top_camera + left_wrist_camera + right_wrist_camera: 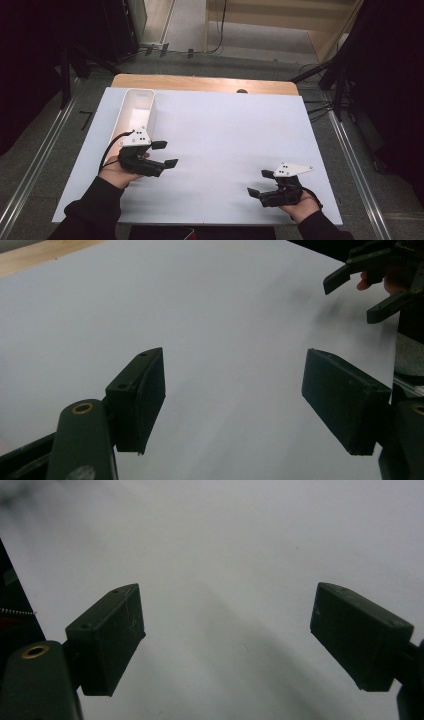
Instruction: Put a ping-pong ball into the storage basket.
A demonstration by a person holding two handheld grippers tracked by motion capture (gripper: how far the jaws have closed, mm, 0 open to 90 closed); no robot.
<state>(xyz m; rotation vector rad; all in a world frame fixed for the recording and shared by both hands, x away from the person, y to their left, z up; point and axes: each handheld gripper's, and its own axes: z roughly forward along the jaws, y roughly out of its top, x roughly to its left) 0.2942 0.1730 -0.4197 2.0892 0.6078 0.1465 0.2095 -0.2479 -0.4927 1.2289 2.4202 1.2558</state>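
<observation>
High view overlooks the table [220,130]; gripper views skim it closely.

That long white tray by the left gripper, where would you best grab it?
Probably the near end wall of the white tray, coming from the person's side with the left gripper: its walls look thin and upright, so open jaws could straddle one.

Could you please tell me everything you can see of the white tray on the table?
The white tray is a long, narrow, open-topped bin with rounded corners and smooth walls that look like plastic. It appears empty. It lies lengthwise along the left edge of the white sheet, running away from the person. The left hand-held gripper sits by its near end, jaws open; whether anything touches it is unclear.
</observation>
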